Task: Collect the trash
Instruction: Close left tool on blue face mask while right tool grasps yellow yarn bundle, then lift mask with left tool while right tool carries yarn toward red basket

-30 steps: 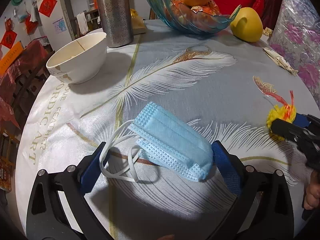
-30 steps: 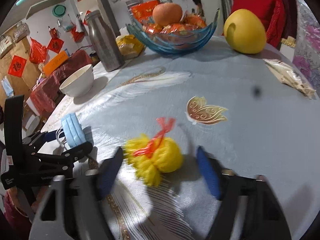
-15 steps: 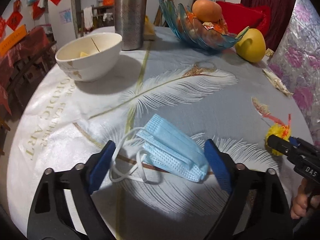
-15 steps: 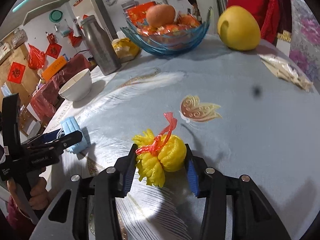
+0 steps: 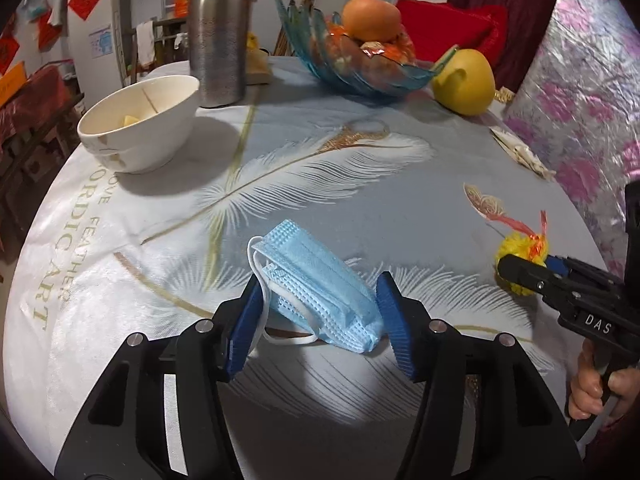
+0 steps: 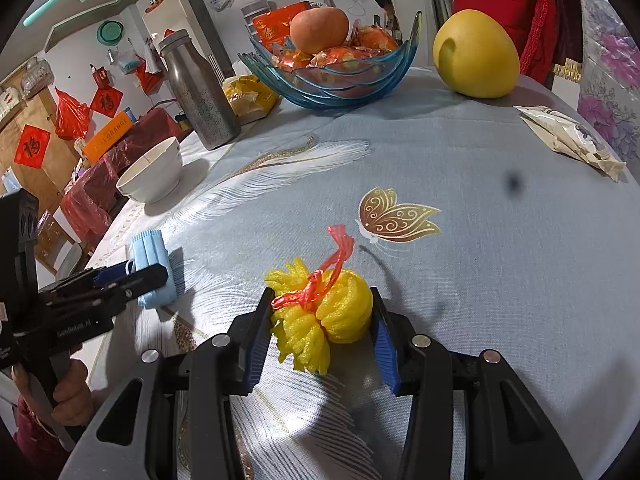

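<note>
Round and covered by a pale feather-print cloth, the table is crowded at its far side. Nearest, a folded blue face mask is flanked by the left gripper, whose jaws are closing; both pads seem to touch it already, though full pressure cannot be judged. To its right, a yellow foam fruit net tied with red strip is squeezed by the right gripper. Farther off, a white bowl, steel flask, blue glass fruit dish, yellow pomelo and a crumpled packet are seen.
</note>
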The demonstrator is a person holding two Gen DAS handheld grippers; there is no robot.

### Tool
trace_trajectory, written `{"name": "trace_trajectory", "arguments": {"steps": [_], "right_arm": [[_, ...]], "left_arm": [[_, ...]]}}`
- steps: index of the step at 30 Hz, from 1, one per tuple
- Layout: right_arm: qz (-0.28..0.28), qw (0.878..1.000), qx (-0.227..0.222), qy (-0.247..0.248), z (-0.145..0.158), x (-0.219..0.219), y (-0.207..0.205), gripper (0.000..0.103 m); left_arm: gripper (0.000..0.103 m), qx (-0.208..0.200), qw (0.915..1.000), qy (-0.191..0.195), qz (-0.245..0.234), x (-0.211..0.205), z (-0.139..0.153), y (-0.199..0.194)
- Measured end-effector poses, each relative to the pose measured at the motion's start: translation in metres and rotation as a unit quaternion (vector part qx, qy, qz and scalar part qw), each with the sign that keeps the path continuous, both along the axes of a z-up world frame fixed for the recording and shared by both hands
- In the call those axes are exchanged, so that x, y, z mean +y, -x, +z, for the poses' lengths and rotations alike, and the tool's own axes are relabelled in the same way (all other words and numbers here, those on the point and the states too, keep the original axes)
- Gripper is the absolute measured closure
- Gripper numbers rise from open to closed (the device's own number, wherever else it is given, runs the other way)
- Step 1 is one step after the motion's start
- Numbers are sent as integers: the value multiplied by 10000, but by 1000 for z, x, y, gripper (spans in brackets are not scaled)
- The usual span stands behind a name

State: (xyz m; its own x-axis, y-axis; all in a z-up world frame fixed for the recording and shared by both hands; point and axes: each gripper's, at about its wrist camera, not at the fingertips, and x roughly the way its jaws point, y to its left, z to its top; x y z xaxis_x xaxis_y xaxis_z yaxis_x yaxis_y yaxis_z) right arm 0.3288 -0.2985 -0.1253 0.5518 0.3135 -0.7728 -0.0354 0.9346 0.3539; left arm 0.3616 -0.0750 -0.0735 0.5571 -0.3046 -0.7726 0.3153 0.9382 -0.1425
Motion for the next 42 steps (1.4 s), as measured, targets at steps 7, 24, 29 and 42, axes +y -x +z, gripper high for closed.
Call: {"name": "trace_trajectory", "arguments": {"steps": [7, 24, 29, 42], "right_arm": [[31, 10000, -16, -24, 0, 1, 0, 59], [155, 9955, -918, 176, 41, 21, 41, 60], [163, 9905, -1351, -185, 65, 34, 83, 60], [444, 9802, -1798, -703, 115, 65, 183, 60]], "left_arm": [[44, 41, 9999, -98, 46, 0, -5, -2], [57, -769, 9967, 211, 177, 17, 32, 61], [57, -858, 9959, -21, 293, 34, 44, 105], [57, -1601, 9853, 260, 531, 82, 108, 215]]}}
